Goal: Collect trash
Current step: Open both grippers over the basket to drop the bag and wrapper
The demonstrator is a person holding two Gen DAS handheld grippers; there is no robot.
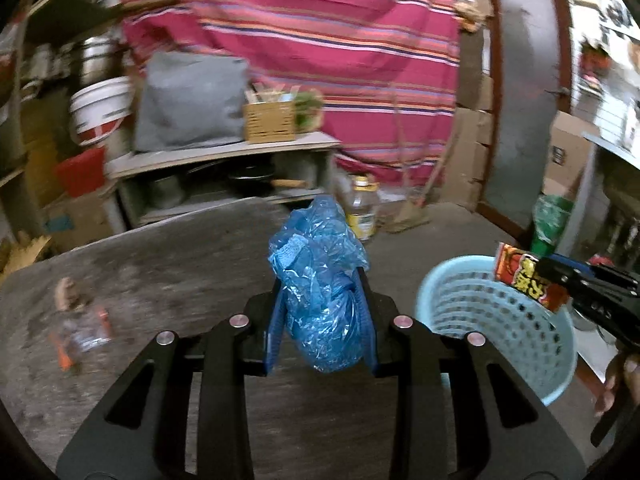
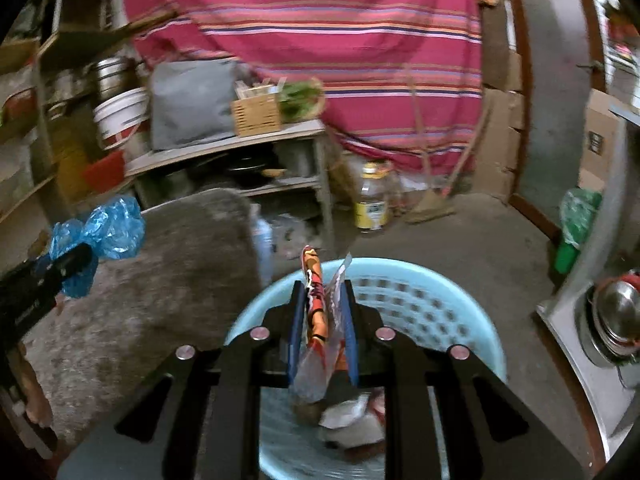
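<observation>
My left gripper (image 1: 320,280) is shut on a crumpled blue plastic bag (image 1: 318,276), held above a grey table (image 1: 160,280). From the right wrist view that blue bag (image 2: 108,228) and the left gripper (image 2: 70,264) show at the left edge. My right gripper (image 2: 322,284) is shut on a red and orange snack wrapper (image 2: 316,300), right over a light blue perforated basket (image 2: 420,304) with other wrappers at its bottom. In the left wrist view the basket (image 1: 480,312) stands to the right, with the wrapper (image 1: 528,280) and right gripper (image 1: 560,280) over its far rim.
A small clear bottle with orange parts (image 1: 80,328) lies on the table at left. A big jar with a yellow label (image 2: 372,200) stands on the floor behind. A shelf unit (image 1: 224,152), a white bucket (image 1: 100,108), a striped cloth (image 1: 320,40) and a green bottle (image 2: 572,240) surround the floor.
</observation>
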